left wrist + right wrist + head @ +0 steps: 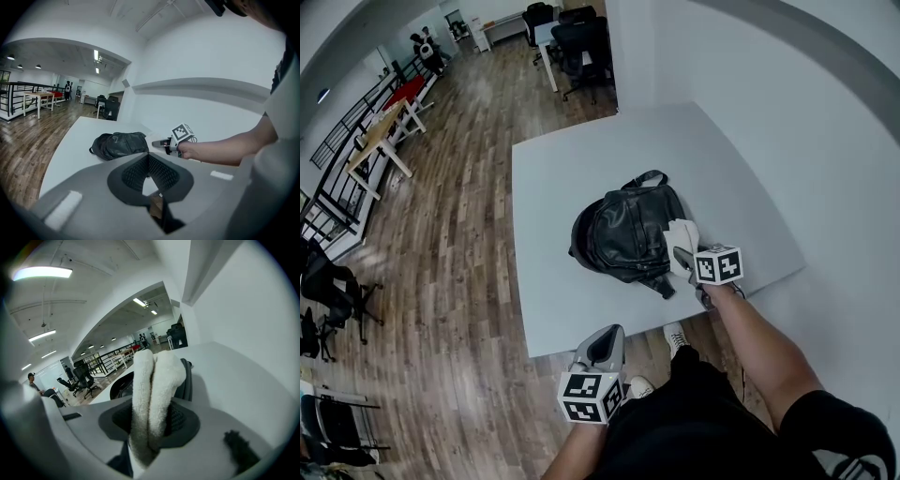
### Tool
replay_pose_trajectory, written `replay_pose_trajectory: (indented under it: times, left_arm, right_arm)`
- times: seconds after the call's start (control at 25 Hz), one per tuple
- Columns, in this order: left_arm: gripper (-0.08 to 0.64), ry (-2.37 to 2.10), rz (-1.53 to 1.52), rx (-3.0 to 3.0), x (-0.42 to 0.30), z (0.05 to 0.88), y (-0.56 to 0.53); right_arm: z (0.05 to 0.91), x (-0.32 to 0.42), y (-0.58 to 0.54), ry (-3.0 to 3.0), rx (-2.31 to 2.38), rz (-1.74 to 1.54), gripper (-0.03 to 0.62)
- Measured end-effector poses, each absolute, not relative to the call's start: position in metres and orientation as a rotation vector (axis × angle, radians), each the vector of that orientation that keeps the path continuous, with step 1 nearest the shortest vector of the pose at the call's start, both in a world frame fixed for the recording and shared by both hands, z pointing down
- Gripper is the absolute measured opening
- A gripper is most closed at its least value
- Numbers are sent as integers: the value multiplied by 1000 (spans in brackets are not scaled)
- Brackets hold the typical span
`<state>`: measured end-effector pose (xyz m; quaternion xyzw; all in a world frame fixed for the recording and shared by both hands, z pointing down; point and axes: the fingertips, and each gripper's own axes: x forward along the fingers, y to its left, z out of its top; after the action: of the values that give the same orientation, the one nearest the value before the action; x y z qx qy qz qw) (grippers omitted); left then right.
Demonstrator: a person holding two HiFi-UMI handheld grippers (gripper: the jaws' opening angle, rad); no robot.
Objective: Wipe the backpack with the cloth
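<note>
A black backpack (623, 236) lies on its side near the middle of the white surface (562, 178), its carry handle pointing towards the far edge and a strap trailing towards the near one.

The right gripper (682, 255) is at the backpack's right side, pinching a white cloth (680, 232). In the right gripper view the cloth stands up folded between the jaws, two thick fluffy layers clamped tight, with the dark leather of the backpack just behind it on both sides. From the head view the cloth sits at the bag's right edge, over the strap end – whether it is pressed onto the leather or only just off it cannot be told. The person's bare forearm (759, 342) reaches in from the lower right.

The left gripper (607, 339) hangs well apart from the bag, at the near edge of the surface. Its own view shows the two ribbed pads pressed together at their tips with nothing between them – only the pale surface shows through the small gap lower down. That view looks across the surface at the backpack and the right gripper beside it.

A wooden floor (450, 262) runs along the left of the surface.
</note>
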<state>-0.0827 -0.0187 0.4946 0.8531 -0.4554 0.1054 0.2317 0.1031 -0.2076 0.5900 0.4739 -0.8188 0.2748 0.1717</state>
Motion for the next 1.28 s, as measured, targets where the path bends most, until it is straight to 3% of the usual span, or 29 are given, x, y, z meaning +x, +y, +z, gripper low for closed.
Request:
replay_pose_trajectory:
  times: [0.68,1.0,1.28]
  left_arm:
    - [8,-1202,275,2405,-61,481,0]
    - [8,-1317,224,2381,-61,454,9]
    - [8,-1333,191,2351,-23,443,36]
  right_arm:
    - [536,137,-182,-2386,1472,699,121]
    - [452,89,-95,-2770,1270,652,121]
    - [429,99,-6,-2866,1046,610,120]
